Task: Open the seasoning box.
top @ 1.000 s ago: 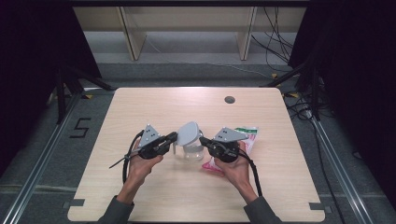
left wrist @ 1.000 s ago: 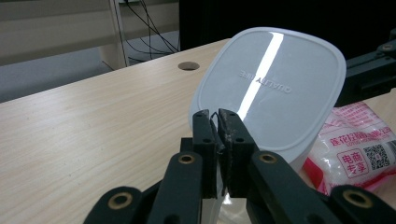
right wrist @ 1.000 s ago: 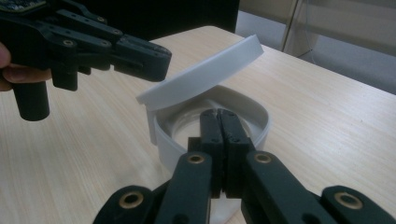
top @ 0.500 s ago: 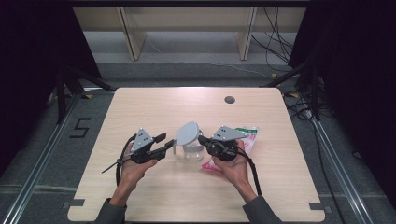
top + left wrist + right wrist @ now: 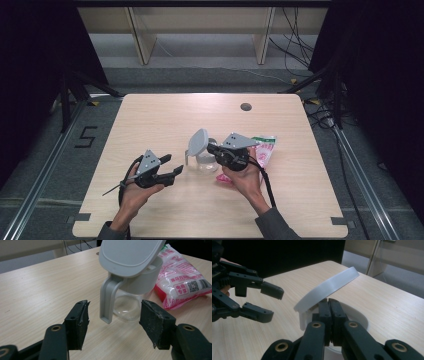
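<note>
A clear glass jug [image 5: 204, 161] with a grey collar and handle [image 5: 107, 300] stands mid-table, its grey lid [image 5: 197, 142] tipped up. My right gripper [image 5: 210, 149] is shut at the collar's rim under the raised lid [image 5: 329, 287], jaws pressed together [image 5: 329, 302]. My left gripper [image 5: 174, 164] hovers left of the jug, apart from it. Its jaws have just been opening and hold nothing [image 5: 115, 306]; the handle stands a little beyond them. The right gripper view also has the left gripper [image 5: 275, 303], with open jaws.
A pink and white bag [image 5: 262, 150] lies right of the jug, partly under my right hand; the left gripper view shows the bag [image 5: 182, 280] behind the jug. A dark round hole [image 5: 245, 106] marks the table's far side. Cables trail from both grippers.
My left gripper has let go, opened and drawn back left and toward the near edge, away from the jug. The lid stays tipped up. My right hand has kept still.
</note>
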A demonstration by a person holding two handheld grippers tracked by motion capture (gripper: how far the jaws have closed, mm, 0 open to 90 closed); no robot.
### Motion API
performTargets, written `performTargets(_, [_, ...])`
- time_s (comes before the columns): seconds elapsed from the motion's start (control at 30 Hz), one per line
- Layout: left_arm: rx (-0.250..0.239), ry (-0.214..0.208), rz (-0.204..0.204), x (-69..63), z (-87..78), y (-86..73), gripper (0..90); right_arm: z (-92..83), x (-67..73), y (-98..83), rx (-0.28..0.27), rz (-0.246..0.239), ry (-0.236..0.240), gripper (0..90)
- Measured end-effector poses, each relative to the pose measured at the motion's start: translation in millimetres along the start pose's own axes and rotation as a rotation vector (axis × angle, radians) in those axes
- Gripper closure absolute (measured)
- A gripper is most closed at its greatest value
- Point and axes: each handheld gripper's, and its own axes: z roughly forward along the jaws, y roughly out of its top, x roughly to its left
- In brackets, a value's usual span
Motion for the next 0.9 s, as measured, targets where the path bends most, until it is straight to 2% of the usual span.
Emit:
performTargets(0.17, [0.003, 0.002, 0.002, 5.0, -0.4, -7.2, 38.9, 6.7, 7.5, 4.2, 0.002, 0.003, -0.003, 89.7])
performTargets(0.23, [0.009, 0.006, 0.008, 7.3, -1.1, -9.0, 39.1, 9.7, 8.4, 5.3, 0.009, -0.026, 0.010, 89.7])
performTargets(0.27, [0.008, 0.007, 0.008, 7.3, -1.3, -9.3, 39.2, 9.4, 9.5, 6.2, 0.011, -0.024, 0.005, 89.7])
performTargets(0.33, [0.009, 0.007, 0.008, 6.8, -1.6, -9.2, 39.2, 11.2, 10.0, 7.2, -0.010, -0.042, -0.002, 89.7])
performTargets(0.47, [0.007, 0.006, 0.005, 5.4, -1.0, -8.8, 39.2, 15.3, 16.6, 10.1, -0.005, -0.049, 0.014, 88.6])
performTargets(0.53, [-0.012, 0.006, -0.005, 4.9, 0.1, -9.1, 39.2, 15.8, 20.0, 9.9, 0.003, -0.045, 0.028, 88.3])
performTargets(0.57, [0.005, 0.011, 0.000, 5.6, -1.4, -8.6, 39.1, 14.2, 20.1, 9.9, 0.014, -0.052, 0.036, 88.0])
performTargets(0.6, [0.012, 0.013, 0.007, 6.3, -2.0, -8.8, 39.1, 12.7, 19.0, 9.0, -0.001, -0.053, 0.024, 87.4])
performTargets(0.63, [0.013, 0.014, 0.007, 6.3, -2.4, -9.1, 38.9, 6.4, 16.1, 8.0, 0.000, -0.030, 0.018, 84.9])
performTargets(0.7, [-0.006, 0.008, 0.002, 5.8, -1.4, -9.6, 38.7, 2.8, 11.6, 7.1, -0.013, -0.042, 0.007, 82.3])
performTargets(0.73, [0.009, 0.011, 0.005, 5.7, -2.6, -8.7, 38.2, -2.2, 8.3, 5.2, -0.010, -0.029, 0.001, 80.5])
performTargets(0.77, [0.006, 0.011, 0.002, 5.2, -2.3, -8.4, 37.4, -14.5, 0.4, -0.6, 0.003, 0.005, -0.019, 73.9])
performTargets(0.83, [0.007, 0.008, 0.004, 3.9, -1.3, -8.6, 36.7, -20.6, -5.2, -4.2, 0.002, 0.012, -0.028, 70.7])
performTargets(0.87, [0.007, 0.009, 0.002, 3.0, -0.8, -8.3, 36.1, -28.7, -8.6, -8.0, 0.009, 0.057, -0.054, 67.9])
performTargets(0.9, [0.006, 0.009, 0.001, 2.7, -0.5, -7.8, 36.0, -35.8, -15.3, -11.8, -0.001, 0.047, -0.084, 65.9])
